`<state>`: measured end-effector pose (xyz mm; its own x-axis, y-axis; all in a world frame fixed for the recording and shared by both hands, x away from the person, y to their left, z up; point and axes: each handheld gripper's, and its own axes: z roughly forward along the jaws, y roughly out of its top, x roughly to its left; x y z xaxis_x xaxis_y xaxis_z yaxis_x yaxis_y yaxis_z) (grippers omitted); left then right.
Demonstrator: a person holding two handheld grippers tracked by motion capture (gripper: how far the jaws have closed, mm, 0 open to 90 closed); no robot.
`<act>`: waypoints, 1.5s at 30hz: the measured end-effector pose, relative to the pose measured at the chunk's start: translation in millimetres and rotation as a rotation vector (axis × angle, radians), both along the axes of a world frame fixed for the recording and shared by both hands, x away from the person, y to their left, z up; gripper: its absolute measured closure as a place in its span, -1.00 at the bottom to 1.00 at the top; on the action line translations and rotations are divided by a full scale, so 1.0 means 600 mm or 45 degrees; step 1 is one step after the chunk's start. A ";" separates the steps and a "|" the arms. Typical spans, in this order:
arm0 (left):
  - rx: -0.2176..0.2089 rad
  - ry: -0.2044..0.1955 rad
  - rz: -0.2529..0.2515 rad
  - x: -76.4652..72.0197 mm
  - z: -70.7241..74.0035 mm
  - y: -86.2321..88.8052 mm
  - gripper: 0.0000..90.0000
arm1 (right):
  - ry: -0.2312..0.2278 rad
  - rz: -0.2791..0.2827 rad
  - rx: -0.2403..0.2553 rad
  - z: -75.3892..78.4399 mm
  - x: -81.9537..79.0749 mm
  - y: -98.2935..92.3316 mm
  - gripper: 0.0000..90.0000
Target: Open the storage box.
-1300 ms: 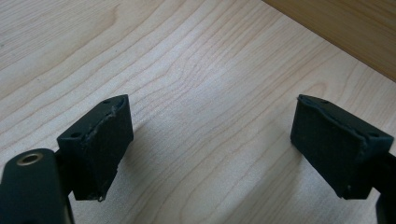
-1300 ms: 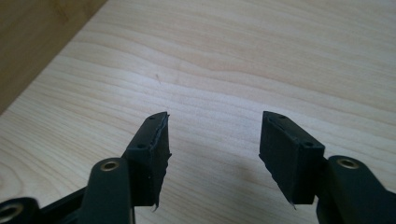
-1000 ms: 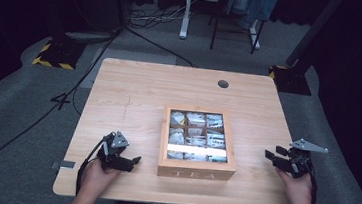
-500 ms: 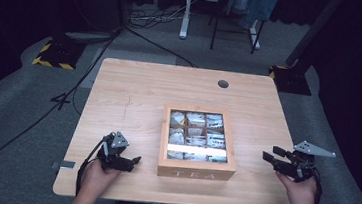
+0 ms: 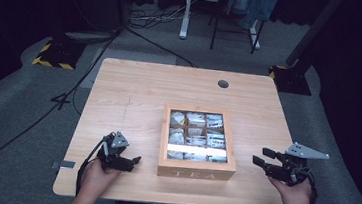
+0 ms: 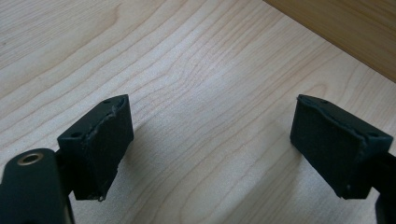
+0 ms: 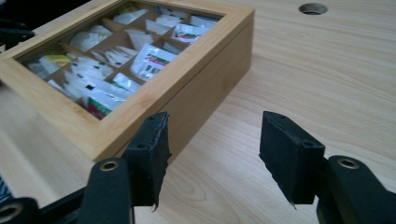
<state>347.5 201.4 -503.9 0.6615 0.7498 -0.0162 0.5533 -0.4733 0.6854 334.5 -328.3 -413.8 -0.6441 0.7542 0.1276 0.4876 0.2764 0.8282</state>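
Between the jaws of the left gripper [image 5: 122, 161] it's just bare tabletop [image 5: 134, 92], spread wide and holding nothing. Same deal for the right gripper [image 5: 269, 163], jaws apart and empty, sitting just off the tea box's [image 5: 198, 140] right side. The box sits near the tabletop's front edge, between both grippers, glass lid shut over the tea bags [image 7: 105, 60]. My guess: pinch one side only and it'll skid or twist instead of lifting.
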 end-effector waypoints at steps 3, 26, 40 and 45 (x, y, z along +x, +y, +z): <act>0.000 0.000 0.000 0.000 0.000 0.000 -0.69 | 0.012 0.034 -0.004 0.004 -0.006 0.013 -0.06; -0.004 0.000 0.006 0.000 0.000 0.000 -0.69 | 0.167 0.263 -0.165 -0.008 -0.031 0.101 -0.17; -0.004 0.000 0.006 0.000 0.000 0.000 -0.69 | 0.180 0.269 -0.302 -0.025 -0.032 0.111 0.62; -0.004 0.000 0.006 0.000 0.000 0.000 -0.69 | 0.179 0.276 -0.310 -0.021 -0.034 0.108 0.78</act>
